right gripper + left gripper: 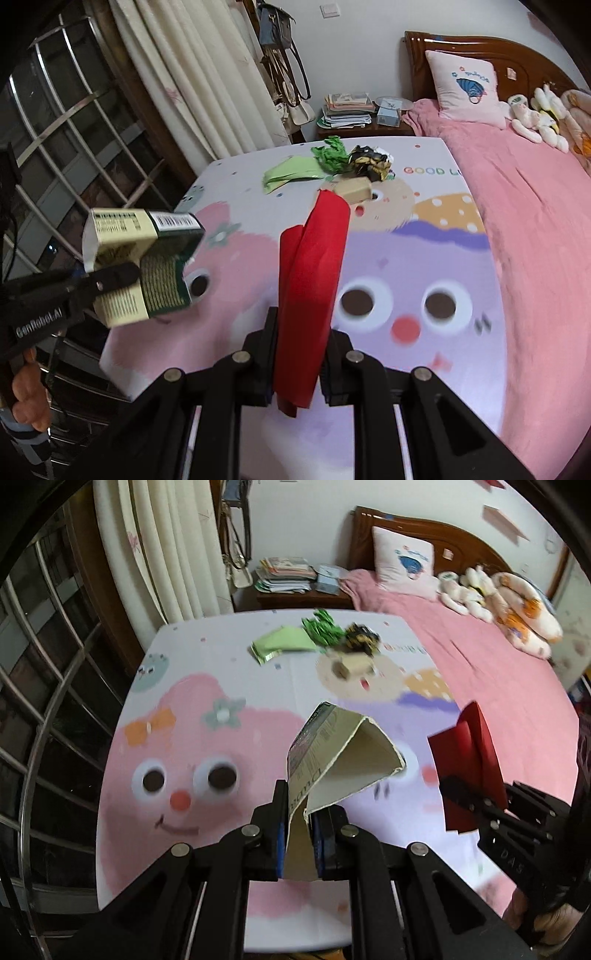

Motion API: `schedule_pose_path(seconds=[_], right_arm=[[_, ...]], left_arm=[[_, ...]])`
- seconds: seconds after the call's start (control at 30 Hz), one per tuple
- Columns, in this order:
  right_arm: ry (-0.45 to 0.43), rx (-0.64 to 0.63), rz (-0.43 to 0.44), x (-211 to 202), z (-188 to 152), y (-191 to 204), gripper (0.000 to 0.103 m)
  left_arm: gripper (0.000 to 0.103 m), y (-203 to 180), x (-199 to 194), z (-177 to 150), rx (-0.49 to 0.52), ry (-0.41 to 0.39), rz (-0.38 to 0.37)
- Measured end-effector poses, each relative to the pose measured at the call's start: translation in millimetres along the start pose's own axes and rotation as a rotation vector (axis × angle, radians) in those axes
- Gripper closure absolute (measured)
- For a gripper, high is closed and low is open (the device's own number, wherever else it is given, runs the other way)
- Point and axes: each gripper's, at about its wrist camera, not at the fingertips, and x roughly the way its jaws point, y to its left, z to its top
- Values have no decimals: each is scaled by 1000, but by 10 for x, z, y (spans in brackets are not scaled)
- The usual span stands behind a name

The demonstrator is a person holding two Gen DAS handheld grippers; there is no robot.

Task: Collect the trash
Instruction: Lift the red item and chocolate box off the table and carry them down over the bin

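Cartoon faces cover the table (229, 672) beside a pink bed (498, 672). Above it, the left gripper (299, 834) is clamped on a torn cardboard box (343, 760), and the right gripper (297, 365) pinches a red paper wrapper (310, 273). More trash sits at the far edge: green packet (286, 173), crumpled green wrapper (332, 157), black-and-yellow wrapper (371, 162), small beige box (354, 189).

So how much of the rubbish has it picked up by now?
None is visibly put away yet; no bin is in view. In hand: the left gripper is shut on a flattened carton, the right gripper on a red paper. Still lying on the cartoon mat: a light green packet, a crumpled green wrapper, a black-and-yellow wrapper and a small beige box.
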Motion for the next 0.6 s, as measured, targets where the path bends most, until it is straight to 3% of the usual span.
schedule_pose_path(seconds=[0.27, 0.6], right_arm=[[4, 67, -43, -452, -950, 603, 86], [126, 131, -80, -484, -1942, 1030, 86]], left_arm=[[94, 265, -485, -934, 89, 28, -101], [93, 429, -534, -1934, 156, 157, -180]])
